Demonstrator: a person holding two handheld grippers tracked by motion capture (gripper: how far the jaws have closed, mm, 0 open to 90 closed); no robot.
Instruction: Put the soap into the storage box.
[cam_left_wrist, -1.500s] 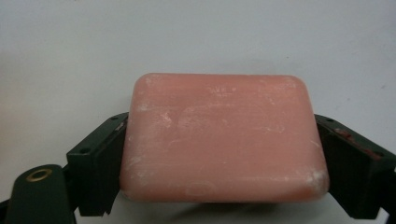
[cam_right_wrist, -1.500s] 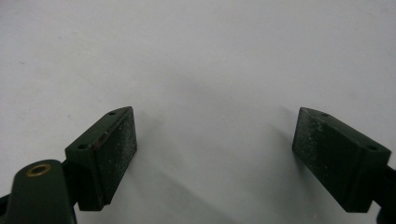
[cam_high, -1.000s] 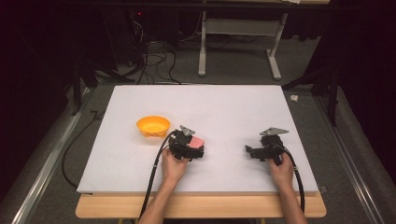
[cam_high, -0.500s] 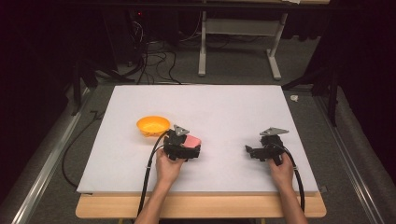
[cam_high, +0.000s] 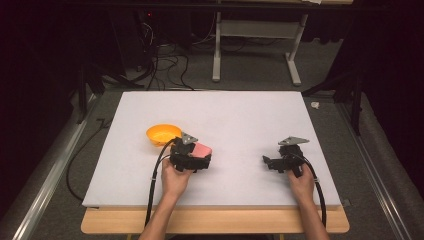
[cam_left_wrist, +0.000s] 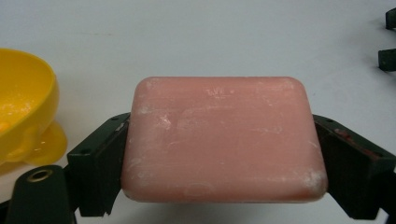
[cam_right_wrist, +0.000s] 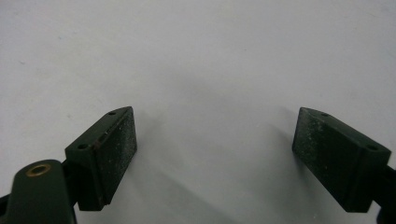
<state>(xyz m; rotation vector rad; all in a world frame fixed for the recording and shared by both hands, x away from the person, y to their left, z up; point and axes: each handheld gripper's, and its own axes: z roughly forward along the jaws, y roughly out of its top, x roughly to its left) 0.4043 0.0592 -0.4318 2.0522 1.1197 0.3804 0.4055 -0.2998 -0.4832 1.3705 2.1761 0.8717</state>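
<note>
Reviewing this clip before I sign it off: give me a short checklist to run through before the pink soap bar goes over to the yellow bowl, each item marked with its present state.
1. Grip: left gripper has a jaw pressed on each end of the pink soap bar. Ok.
2. Bar level: it sits square between the jaws, not tilted. Ok.
3. Bar clear of the white board: the views do not settle it. Cannot tell.
4. Target: yellow bowl upright, close beside the left gripper, with pale residue inside. Ok.
5. Right gripper: jaws open with nothing between them, well apart from the bar. Ok.
6. Cable: trails back off the board, away from the bowl. Ok.
</note>
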